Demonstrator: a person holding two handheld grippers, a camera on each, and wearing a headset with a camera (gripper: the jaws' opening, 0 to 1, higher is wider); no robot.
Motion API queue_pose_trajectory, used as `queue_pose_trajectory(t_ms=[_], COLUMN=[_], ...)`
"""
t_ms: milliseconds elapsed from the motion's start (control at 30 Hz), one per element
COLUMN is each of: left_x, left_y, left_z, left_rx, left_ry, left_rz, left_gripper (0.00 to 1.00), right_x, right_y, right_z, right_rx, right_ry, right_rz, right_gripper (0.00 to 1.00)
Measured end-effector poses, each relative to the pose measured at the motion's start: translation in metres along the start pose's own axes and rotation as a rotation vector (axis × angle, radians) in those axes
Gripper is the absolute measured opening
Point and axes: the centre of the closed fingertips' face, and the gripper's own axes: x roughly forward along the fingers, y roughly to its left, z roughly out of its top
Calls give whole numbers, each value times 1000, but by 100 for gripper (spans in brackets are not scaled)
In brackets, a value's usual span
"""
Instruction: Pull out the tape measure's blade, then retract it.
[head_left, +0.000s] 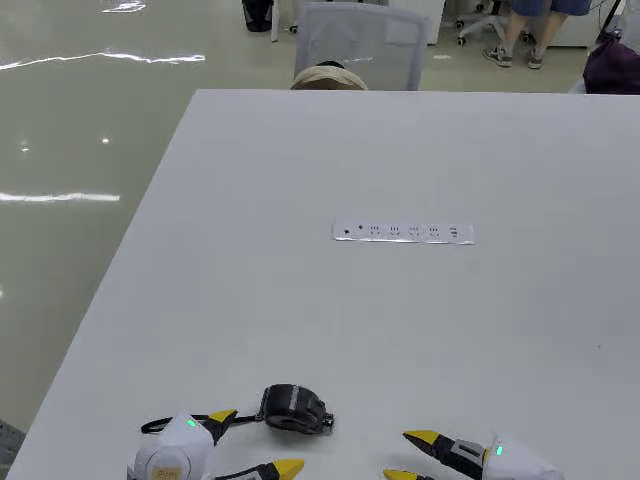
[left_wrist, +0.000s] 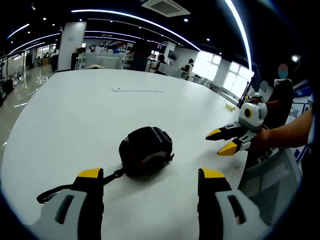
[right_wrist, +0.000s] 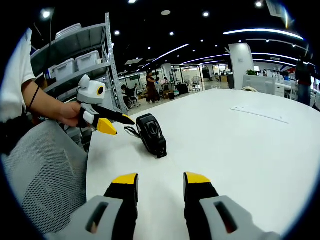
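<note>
Tape measure (head_left: 293, 408) lay at the surface's (head_left: 300, 300) near edge, just before the left gripper (head_left: 255, 441); right gripper (head_left: 408, 456) stood well apart, fingers (head_left: 222, 415) of both spread.

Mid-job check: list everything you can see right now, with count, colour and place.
table: 1, white, under everything
tape measure: 1, black, near the front edge, no blade out
strap: 1, black, trails from the tape measure along the table
socket strip: 1, white, mid-table
chair: 1, grey mesh, at the far edge
bystander: 1, legs only, beyond the table, far right
left gripper: 1, white with yellow tips, open, facing the tape measure
right gripper: 1, same colours, open, apart from the tape measure
hands: 2, one on the left gripper, one on the right
</note>
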Motion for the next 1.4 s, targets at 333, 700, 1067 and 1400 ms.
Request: queue_pose_trajectory(t_ms=[333,700,1067,1400], left_x=[-22,-36,-50,-63], left_y=[11,23,26,33], left_z=[-4,-15,-30,-38], left_rx=[5,-15,-16,-46], left_ry=[-4,0,12,-4], left_rz=[20,32,35,45], left_gripper=[75,75,75,75], right_x=[-14,-27,-38,-43], right_y=[1,3,9,7], right_z=[2,2,2,0], right_rx=[14,20,19,12], right_ry=[-9,-12,4,19], right_rz=[-30,-53,-78,-101], right_gripper=[39,41,43,46])
